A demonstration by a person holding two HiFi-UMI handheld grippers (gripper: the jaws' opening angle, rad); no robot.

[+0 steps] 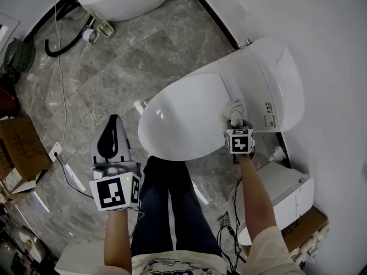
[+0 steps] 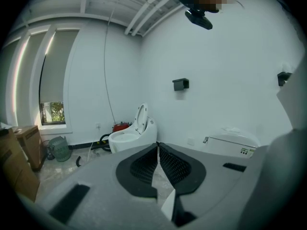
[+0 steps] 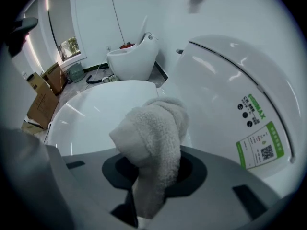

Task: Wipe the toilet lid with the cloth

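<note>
Grey marble floor [image 1: 114,67] surrounds the shut toilet lid [image 1: 183,119], which runs lengthwise lower-left to upper-right in the head view. The right gripper [image 1: 236,121] clamps the bunched cloth [image 1: 232,109] at its hinge end. The left gripper [image 1: 113,122] hangs over the floor, jaws together and empty.

The head view is looking steeply down at the toilet lid [image 1: 183,116]. Both gripper views are facing the far open toilet [image 2: 132,138].
</note>
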